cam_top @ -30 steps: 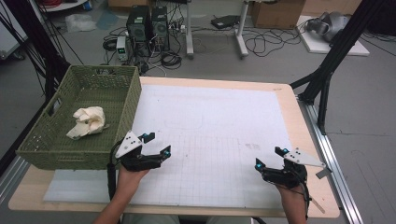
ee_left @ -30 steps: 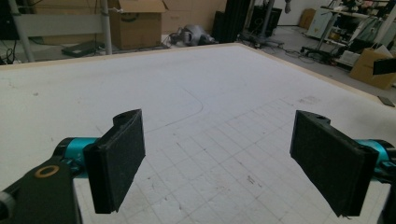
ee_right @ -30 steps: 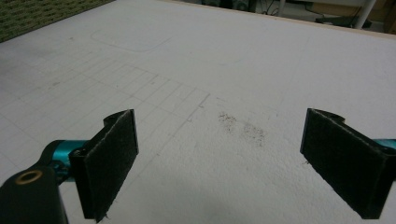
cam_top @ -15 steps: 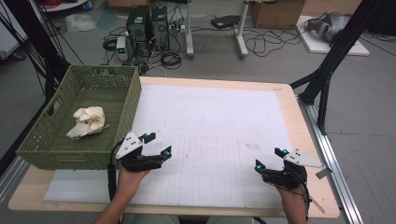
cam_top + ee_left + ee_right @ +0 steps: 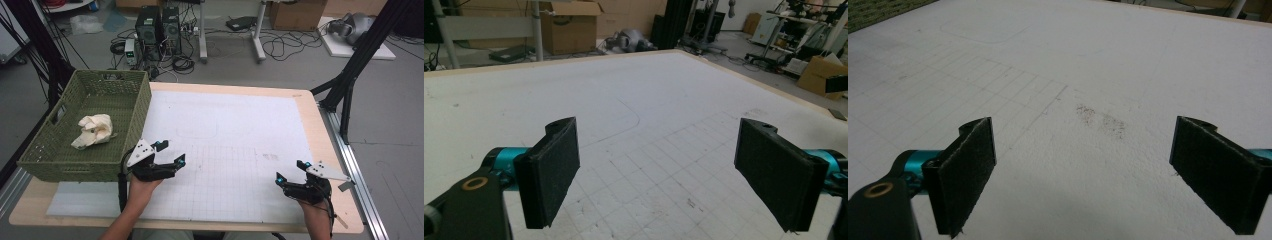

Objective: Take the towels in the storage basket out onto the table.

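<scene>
Both grippers, left (image 5: 169, 153) and right (image 5: 290, 171), are resting at the worktop's (image 5: 235, 125) near edge, jaws apart and gripping nothing, while the cloth (image 5: 93, 130) is lying inside the basket (image 5: 135, 97), seemingly deposited.

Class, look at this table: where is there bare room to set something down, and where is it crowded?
The white mat is bare from the green basket across to the right claw, and up to the far edge. It is crowded at the left, where the left claw sits beside the basket, which holds a cream cloth.
</scene>
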`<move>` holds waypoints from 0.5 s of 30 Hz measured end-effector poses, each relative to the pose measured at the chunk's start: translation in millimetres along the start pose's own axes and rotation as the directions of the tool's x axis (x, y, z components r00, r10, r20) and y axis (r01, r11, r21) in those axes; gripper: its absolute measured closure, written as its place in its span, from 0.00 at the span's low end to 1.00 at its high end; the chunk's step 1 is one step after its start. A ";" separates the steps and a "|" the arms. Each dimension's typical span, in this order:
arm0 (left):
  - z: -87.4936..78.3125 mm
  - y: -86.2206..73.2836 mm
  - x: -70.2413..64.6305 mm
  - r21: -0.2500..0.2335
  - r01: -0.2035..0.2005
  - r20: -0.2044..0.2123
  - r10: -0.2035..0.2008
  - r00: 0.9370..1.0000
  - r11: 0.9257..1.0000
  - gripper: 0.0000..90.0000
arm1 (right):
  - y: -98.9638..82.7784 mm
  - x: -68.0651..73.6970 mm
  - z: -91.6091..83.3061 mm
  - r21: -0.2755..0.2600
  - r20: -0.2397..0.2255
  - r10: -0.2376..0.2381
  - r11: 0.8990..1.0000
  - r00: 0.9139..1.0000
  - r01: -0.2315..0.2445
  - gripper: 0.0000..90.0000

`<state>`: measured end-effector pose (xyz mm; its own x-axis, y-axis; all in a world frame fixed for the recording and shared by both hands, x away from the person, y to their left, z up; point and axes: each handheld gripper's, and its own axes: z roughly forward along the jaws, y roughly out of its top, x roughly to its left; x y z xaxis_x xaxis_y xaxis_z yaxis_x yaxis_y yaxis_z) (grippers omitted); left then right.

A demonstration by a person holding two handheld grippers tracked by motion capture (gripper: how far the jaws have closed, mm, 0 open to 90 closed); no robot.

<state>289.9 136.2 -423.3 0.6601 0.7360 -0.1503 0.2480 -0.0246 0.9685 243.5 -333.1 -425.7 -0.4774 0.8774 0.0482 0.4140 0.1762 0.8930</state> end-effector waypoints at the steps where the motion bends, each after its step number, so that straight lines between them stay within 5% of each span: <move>1: -0.1 0.0 0.4 0.003 -0.002 0.001 0.002 1.000 1.000 0.21 | -0.1 0.2 0.0 0.000 0.001 -0.003 1.000 1.000 0.003 0.12; 15: -4.0 5.9 -1.5 0.000 0.007 -0.007 -0.007 1.000 1.000 0.21 | -0.3 -0.4 1.8 0.017 0.006 -0.010 1.000 1.000 0.010 0.12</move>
<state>287.5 137.7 -416.5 0.6531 0.7411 -0.1554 0.2521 -0.0194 0.9675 245.0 -332.6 -426.8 -0.4768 0.8782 0.0370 0.4223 0.1920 0.8859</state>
